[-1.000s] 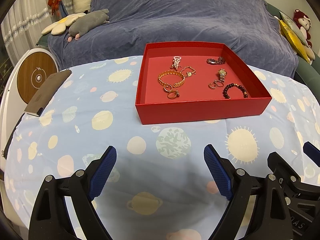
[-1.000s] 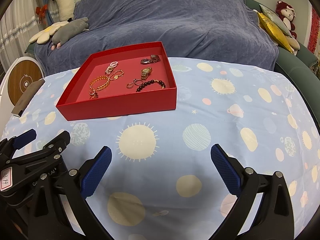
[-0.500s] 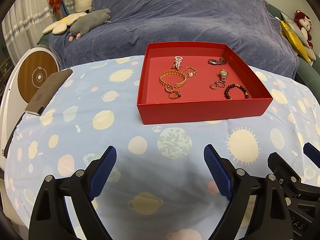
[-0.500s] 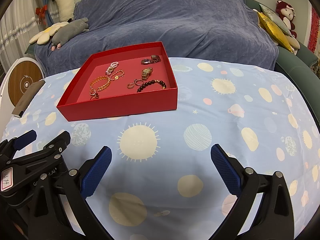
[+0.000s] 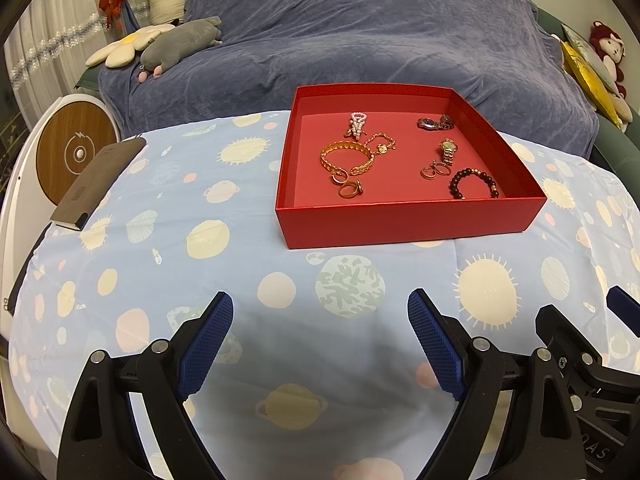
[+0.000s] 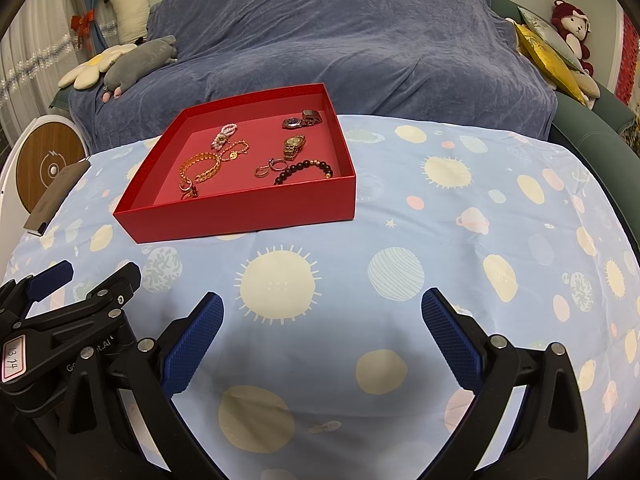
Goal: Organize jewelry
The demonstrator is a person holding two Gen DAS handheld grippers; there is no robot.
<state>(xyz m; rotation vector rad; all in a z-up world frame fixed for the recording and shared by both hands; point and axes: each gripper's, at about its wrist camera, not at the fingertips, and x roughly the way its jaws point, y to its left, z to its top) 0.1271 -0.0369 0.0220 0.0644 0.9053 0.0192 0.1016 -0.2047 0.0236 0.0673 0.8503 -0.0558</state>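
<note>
Both tongs hang side by side over the near edge of the planet-print blue tablecloth point(image 5: 168, 248), empty: the left gripper point(image 5: 320, 340) and the right gripper point(image 6: 322, 340) each spread wide, blue ribbed pads point(image 5: 206, 344) far apart. Toward the far edge sits a shallow red cardboard tray point(image 5: 408, 222). Inside lie a gold chain bracelet point(image 5: 346, 156), a dark beaded bracelet point(image 5: 472, 182), a gold wristwatch point(image 5: 448, 150), a pearl piece point(image 5: 357, 122) and small rings point(image 5: 350, 190).
</note>
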